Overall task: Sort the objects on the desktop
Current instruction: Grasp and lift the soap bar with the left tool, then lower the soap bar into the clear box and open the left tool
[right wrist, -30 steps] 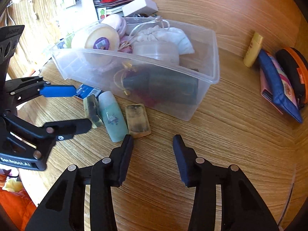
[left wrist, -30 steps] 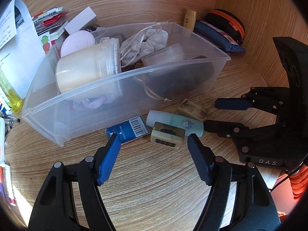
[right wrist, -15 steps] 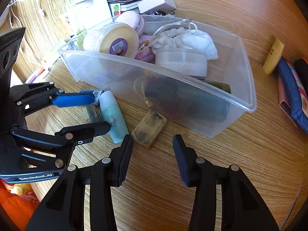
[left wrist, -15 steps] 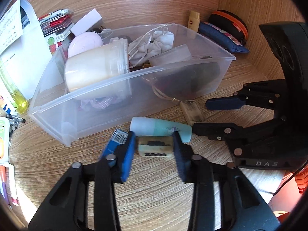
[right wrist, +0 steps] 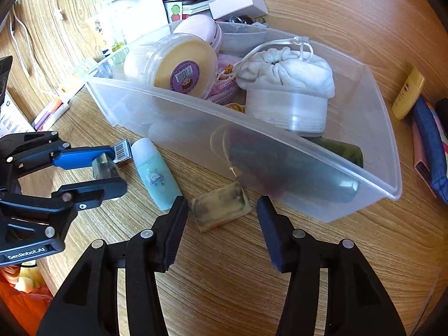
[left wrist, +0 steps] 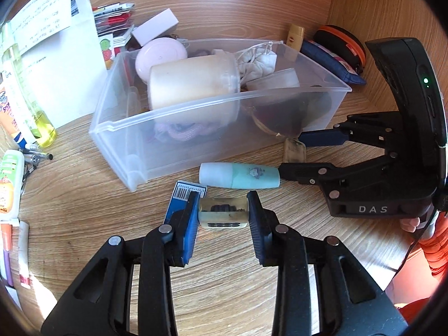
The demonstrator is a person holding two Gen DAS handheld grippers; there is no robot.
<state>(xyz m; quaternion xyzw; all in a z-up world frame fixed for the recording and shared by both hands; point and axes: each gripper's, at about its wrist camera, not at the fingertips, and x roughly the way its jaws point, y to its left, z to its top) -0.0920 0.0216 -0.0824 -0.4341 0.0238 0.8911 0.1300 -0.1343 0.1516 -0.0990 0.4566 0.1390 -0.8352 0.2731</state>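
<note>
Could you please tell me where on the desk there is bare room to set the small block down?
Bare wood lies near the right hand-held gripper, right of the tan block, below the clear bin's corner. Crowded: the left hand-held gripper grips the small block beside the mint tube and blue card; bottles line the left edge.

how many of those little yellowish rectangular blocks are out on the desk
2: one small yellowish rectangular block clamped in the left tongs, another lying between the open right tongs. More may hide in the bin.
</note>
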